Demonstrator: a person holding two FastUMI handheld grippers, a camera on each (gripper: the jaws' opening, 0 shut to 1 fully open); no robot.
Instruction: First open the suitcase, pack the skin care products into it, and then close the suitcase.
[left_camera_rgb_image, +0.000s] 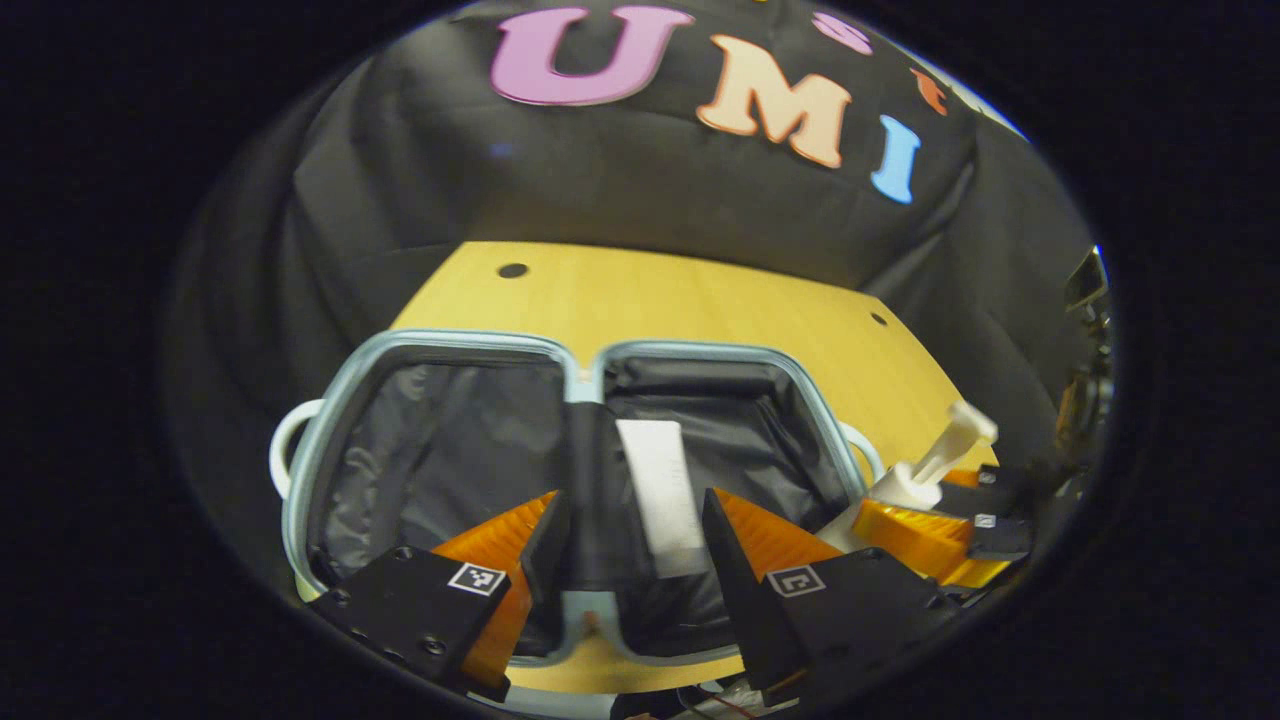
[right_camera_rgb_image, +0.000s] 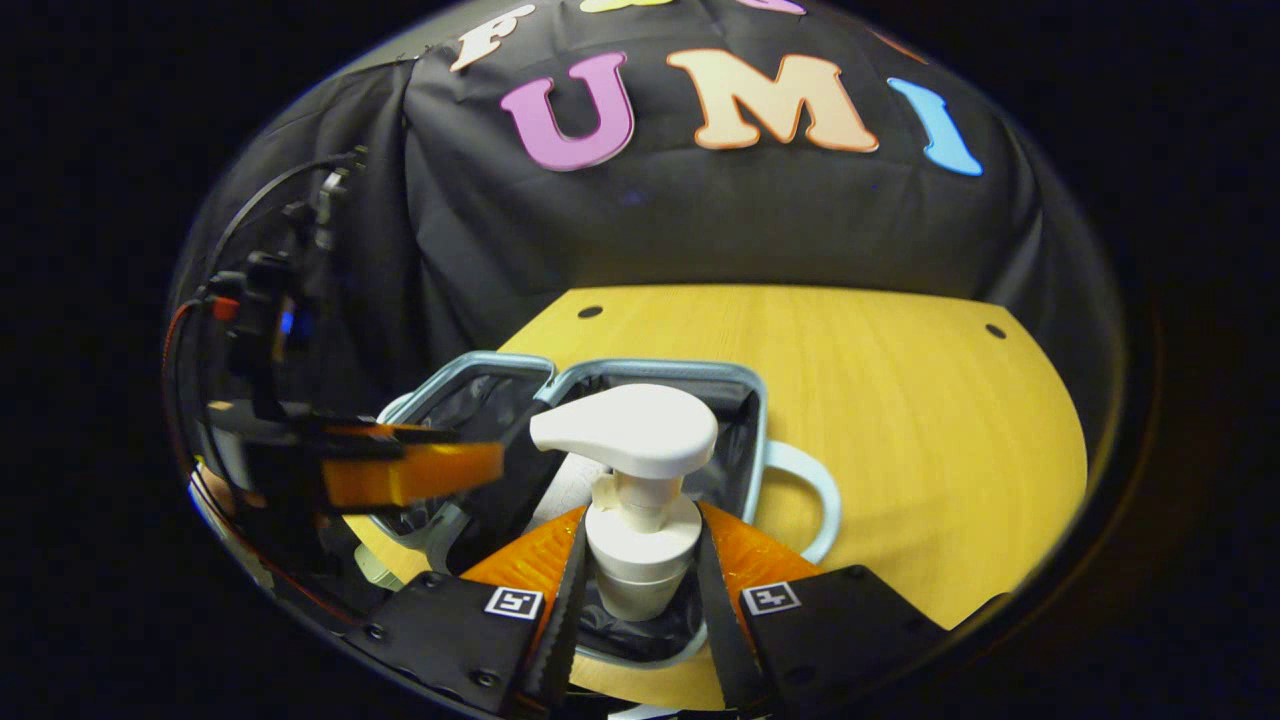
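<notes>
Fingers (right_camera_rgb_image: 575, 580) hide the pump bottle's (right_camera_rgb_image: 640, 480) base over the suitcase (right_camera_rgb_image: 760, 430).

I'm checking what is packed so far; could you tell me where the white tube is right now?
In the left gripper view, the white tube lies inside the open suitcase, in its right-hand half beside the centre hinge, beyond the open left gripper.

pump bottle (right_camera_rgb_image: 640, 520) base hidden between fingers, suitcase (left_camera_rgb_image: 330, 420) near rim cut off
</notes>
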